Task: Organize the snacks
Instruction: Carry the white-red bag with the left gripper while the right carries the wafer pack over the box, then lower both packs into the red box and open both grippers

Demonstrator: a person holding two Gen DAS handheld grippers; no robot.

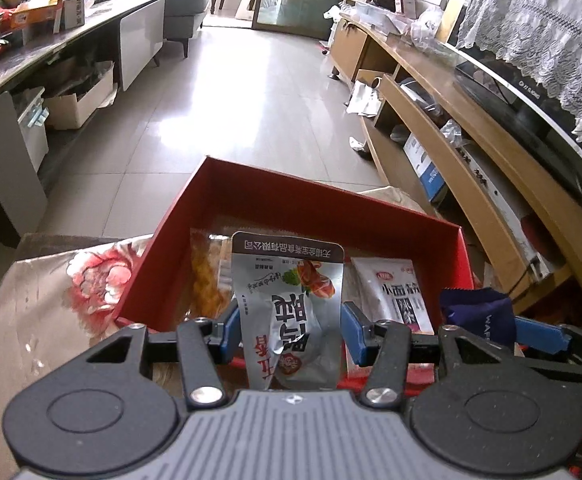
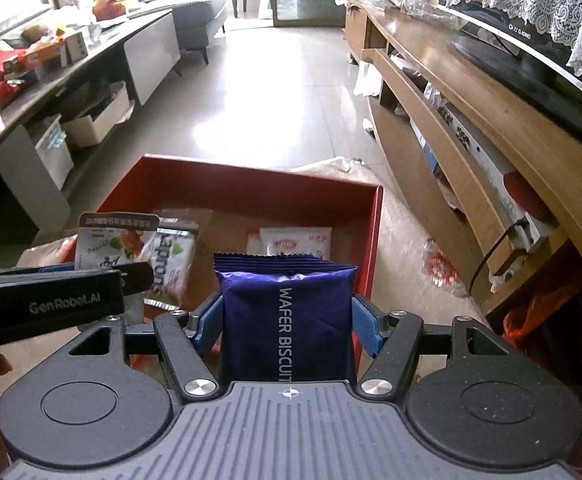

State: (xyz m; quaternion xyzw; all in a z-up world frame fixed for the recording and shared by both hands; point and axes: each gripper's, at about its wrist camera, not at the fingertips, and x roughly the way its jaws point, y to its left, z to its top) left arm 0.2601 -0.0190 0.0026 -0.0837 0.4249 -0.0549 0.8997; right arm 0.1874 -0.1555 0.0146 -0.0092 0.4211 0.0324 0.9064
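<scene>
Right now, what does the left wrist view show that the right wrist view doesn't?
Left wrist only: an orange snack bag lying in the red box behind the silver pouch, and the floral cloth under the box's left side.

Right wrist only: a green-and-white packet in the box, and the "WAFER BISCUIT" print on the blue pack.

Both: the red box, the white packet inside it, the left tool shut on the silver pouch and the right tool shut on the blue pack.
</scene>
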